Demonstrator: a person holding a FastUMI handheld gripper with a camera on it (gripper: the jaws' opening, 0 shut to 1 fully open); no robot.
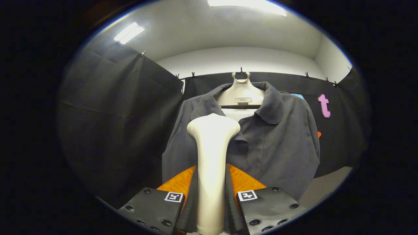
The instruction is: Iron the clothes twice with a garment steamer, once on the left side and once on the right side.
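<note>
Gripper [211, 192] clamped on upright steamer [212, 156], long axis along the fingers, head just short of the hung jacket [277, 143] straight ahead.

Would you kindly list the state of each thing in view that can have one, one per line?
gripper: shut on the garment steamer, a finger on each side of its handle.
garment steamer: held upright, its head in front of the jacket's chest, contact unclear.
jacket: hanging on the hanger, front open at the collar.
hanger: hung against the booth's wall, carrying the jacket.
</note>
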